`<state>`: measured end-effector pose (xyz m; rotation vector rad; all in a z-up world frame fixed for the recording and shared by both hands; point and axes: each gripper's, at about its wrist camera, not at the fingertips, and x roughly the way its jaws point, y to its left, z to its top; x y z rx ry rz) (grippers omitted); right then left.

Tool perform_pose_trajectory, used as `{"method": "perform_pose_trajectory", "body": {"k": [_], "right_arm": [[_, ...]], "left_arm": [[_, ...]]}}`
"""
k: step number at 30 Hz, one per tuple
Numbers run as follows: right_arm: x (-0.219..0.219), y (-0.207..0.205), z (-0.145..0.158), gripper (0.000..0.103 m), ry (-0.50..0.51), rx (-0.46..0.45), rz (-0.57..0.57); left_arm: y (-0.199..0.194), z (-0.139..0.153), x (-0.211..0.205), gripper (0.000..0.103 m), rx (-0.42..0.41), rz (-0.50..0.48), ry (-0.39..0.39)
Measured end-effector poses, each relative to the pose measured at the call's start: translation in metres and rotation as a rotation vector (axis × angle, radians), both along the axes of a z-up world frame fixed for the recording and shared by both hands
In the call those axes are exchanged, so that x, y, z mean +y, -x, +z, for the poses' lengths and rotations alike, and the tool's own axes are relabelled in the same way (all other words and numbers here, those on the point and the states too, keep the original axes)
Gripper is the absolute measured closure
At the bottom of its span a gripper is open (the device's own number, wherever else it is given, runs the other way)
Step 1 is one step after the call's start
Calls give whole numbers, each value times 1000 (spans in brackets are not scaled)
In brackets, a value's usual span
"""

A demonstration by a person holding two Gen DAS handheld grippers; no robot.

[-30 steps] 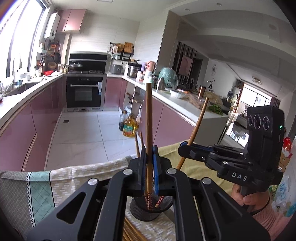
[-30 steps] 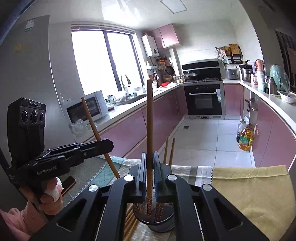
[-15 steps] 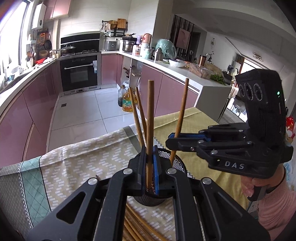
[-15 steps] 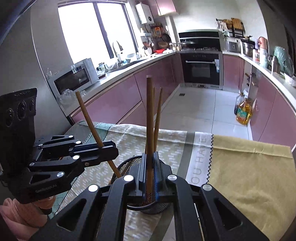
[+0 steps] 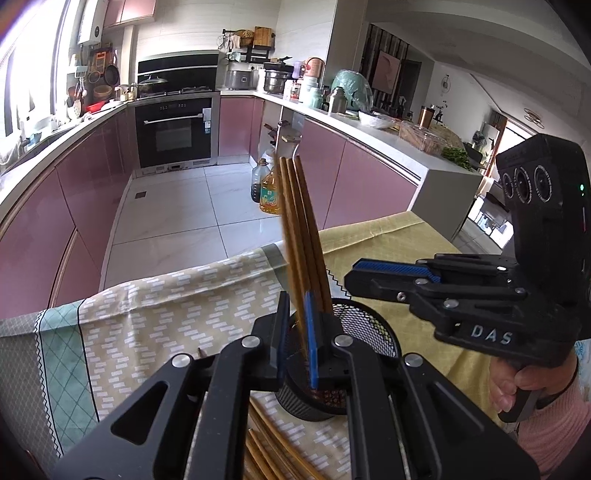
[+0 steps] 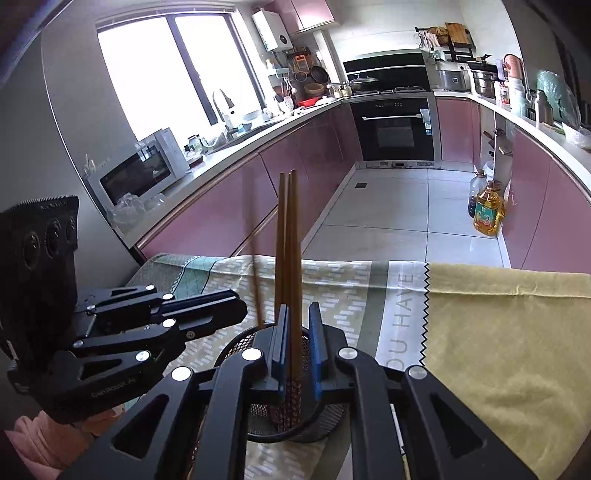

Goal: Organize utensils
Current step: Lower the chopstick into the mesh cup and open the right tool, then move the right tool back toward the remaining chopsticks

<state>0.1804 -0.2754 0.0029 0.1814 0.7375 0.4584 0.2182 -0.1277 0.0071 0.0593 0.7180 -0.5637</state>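
Bamboo chopsticks (image 6: 290, 240) are standing in the mesh cup (image 5: 369, 328), pointing to twelve o'clock. Our right gripper (image 6: 298, 310) has just been opening, one stick loose between its jaws. We are pinching a blurred chopstick (image 6: 255, 280) in the left gripper (image 5: 297, 299), at the cup's ten o'clock.

Seeing a black built-in oven (image 5: 173, 133) sitting between pink cabinets (image 5: 55, 206), with a lidded wok (image 5: 152, 82) resting on the hob above. Noting a yellow oil bottle (image 5: 271, 195) standing on the white tile floor (image 5: 184, 214), just beside a darker bottle (image 5: 258, 181). Spotting a microwave (image 6: 144, 170) sitting on the counter near a bright window (image 6: 177, 74), and a white water heater (image 6: 271, 24) hanging high on the wall. Marking a patterned cloth (image 5: 166, 306) lying next to a plain yellow cloth (image 6: 509, 325), edges touching. Seeing a copper cup (image 5: 425, 115) and leafy greens (image 5: 456, 155) sitting on the far counter.
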Motion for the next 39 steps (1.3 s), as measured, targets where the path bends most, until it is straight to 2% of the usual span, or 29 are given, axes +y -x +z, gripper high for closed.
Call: {"method": "perform_pose_trajectory", "body": {"k": [3, 6, 11, 13, 18, 23, 29, 32, 39], "right_arm": [[-3, 4, 0, 88, -13, -10, -2], [-5, 10, 1, 81, -27, -24, -1], [1, 36, 8, 69, -27, -93, 23], [5, 50, 11, 66, -21, -123, 57], [21, 82, 6, 62, 1, -153, 144], [37, 94, -22, 61, 17, -80, 198], [51, 91, -64, 62, 32, 46, 191], [57, 89, -81, 62, 35, 92, 186], [66, 94, -97, 62, 75, 113, 162]], "left_arm": [[5, -3, 9, 93, -8, 25, 9], [15, -4, 23, 85, -26, 51, 24], [42, 0, 50, 60, -98, 93, 41], [56, -1, 62, 53, -133, 118, 35], [79, -14, 88, 50, -127, 162, -7], [91, -44, 107, 50, -60, 195, -50], [99, -83, 110, 50, 24, 196, -103], [100, -93, 106, 51, 52, 184, -115], [103, -105, 95, 52, 86, 169, -140]]}}
